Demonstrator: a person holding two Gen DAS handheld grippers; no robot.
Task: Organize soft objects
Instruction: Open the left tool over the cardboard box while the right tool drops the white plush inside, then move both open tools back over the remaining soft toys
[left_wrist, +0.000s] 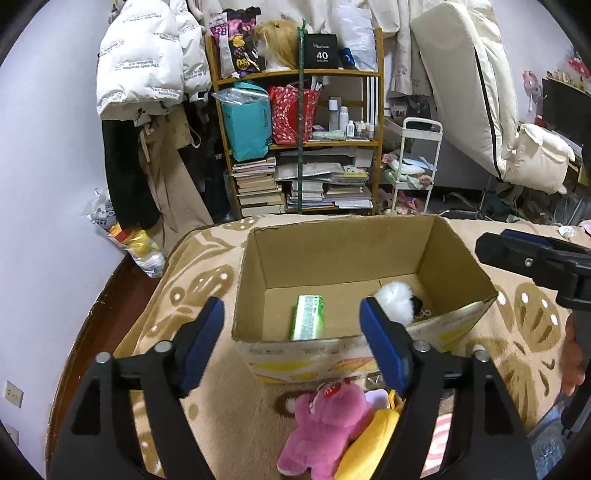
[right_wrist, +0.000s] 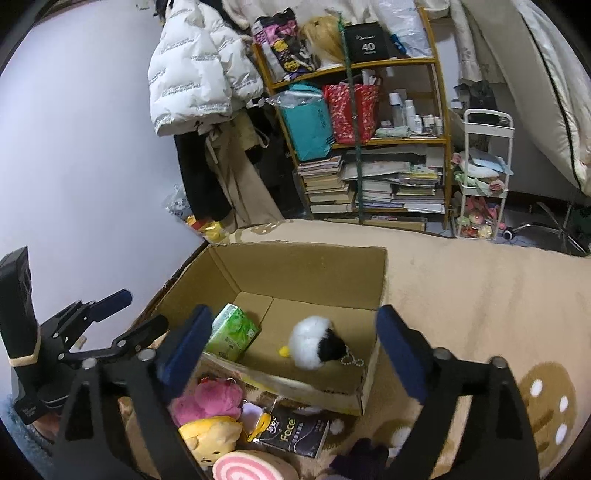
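An open cardboard box (left_wrist: 347, 254) (right_wrist: 295, 266) stands on the beige blanket. Inside lie a green tissue pack (left_wrist: 307, 317) (right_wrist: 232, 334) and a white-and-black fluffy ball toy (left_wrist: 397, 301) (right_wrist: 317, 341). In front of the box lie a pink plush bear (left_wrist: 325, 424) (right_wrist: 205, 400), a yellow plush (left_wrist: 365, 439) (right_wrist: 210, 437), a pink swirl cushion (right_wrist: 247, 467) and a black tissue pack (right_wrist: 295, 430). My left gripper (left_wrist: 291, 343) (right_wrist: 110, 317) is open and empty above the pink bear. My right gripper (right_wrist: 291, 350) (left_wrist: 517, 254) is open and empty over the box's near edge.
A wooden shelf (left_wrist: 299, 140) with books, bags and bottles stands behind the bed. A white rolling cart (left_wrist: 413, 166) is beside it. Coats hang at the left (left_wrist: 147, 74). A dark purple soft item (right_wrist: 362, 458) lies at the bottom edge.
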